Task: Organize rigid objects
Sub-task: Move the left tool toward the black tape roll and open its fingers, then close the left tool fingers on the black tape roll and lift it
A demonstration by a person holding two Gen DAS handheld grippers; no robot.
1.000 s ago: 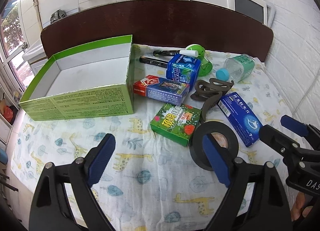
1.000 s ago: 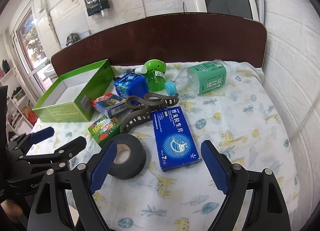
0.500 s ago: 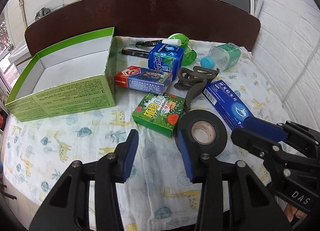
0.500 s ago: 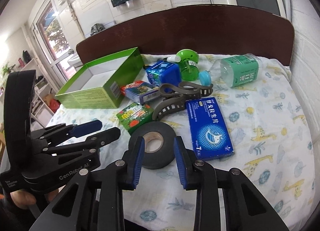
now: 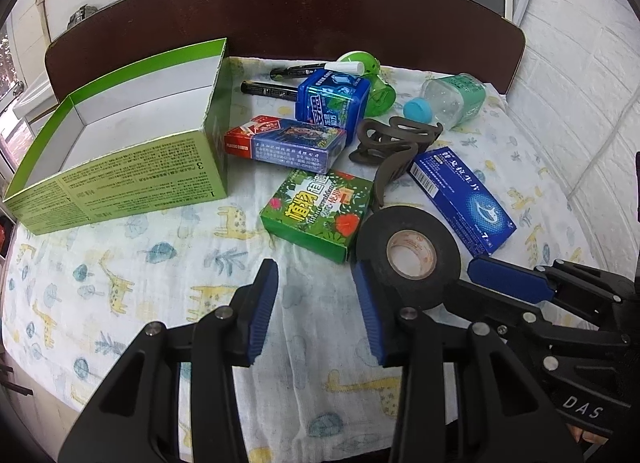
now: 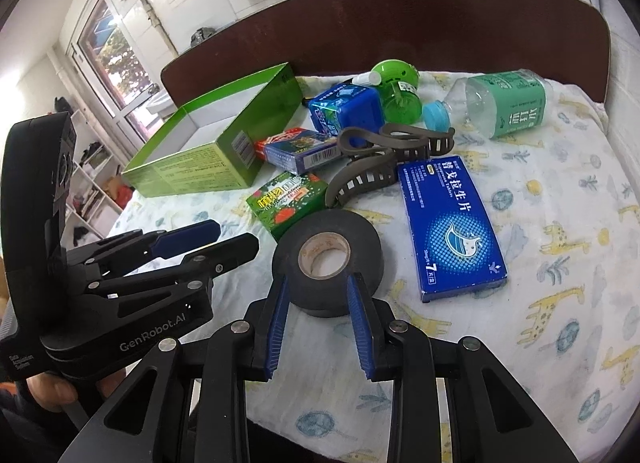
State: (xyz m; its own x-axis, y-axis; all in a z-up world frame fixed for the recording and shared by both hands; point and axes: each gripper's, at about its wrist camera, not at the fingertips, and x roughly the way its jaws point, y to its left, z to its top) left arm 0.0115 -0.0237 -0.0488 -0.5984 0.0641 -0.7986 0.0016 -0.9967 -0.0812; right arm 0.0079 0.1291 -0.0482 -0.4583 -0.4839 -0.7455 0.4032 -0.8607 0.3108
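Black tape roll (image 6: 327,261) lies just beyond the right gripper (image 6: 316,295), whose narrowed jaws hold nothing.

The open box (image 5: 120,151) sits at the left of the cloth (image 5: 140,283); right of it lie the card pack (image 5: 284,141) and, nearer, the small carton (image 5: 316,215); the tape roll (image 6: 328,259) lies beside that carton (touching, it seems), with the flat packet (image 6: 452,223) to its right; the bottle (image 6: 504,103) lies behind.

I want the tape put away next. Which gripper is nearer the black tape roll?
Right. The right gripper sits at the black tape roll's near edge; the left gripper is beside it, over bare cloth.
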